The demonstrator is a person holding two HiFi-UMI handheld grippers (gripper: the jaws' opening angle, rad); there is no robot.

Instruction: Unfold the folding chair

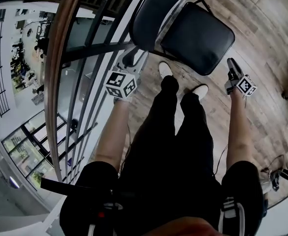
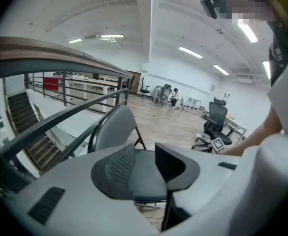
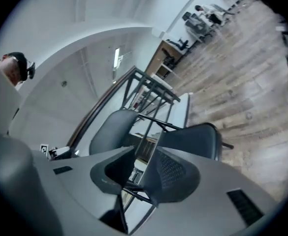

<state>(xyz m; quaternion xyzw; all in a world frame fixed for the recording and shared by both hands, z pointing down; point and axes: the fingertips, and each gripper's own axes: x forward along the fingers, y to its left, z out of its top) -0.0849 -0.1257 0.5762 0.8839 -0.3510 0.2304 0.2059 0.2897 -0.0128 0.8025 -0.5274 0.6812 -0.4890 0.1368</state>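
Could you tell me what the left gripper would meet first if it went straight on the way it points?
Most likely the folding chair's seat, which shows between the left gripper's open jaws; the backrest stands off to the left. Depth is unclear.

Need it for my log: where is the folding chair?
Head view, top centre: the folding chair stands on the wood floor, just beyond the person's shoes, right of the railing.

Chair (image 1: pixel 198 38): is standing on the floor (image 1: pixel 262 28), just before the shoes (image 1: pixel 165 69).
Railing (image 1: pixel 60 82): is running along the chair's left.
Left tongs (image 1: pixel 130 59): are hanging between railing and chair.
Right tongs (image 1: pixel 232 65): are hanging at the chair's right.
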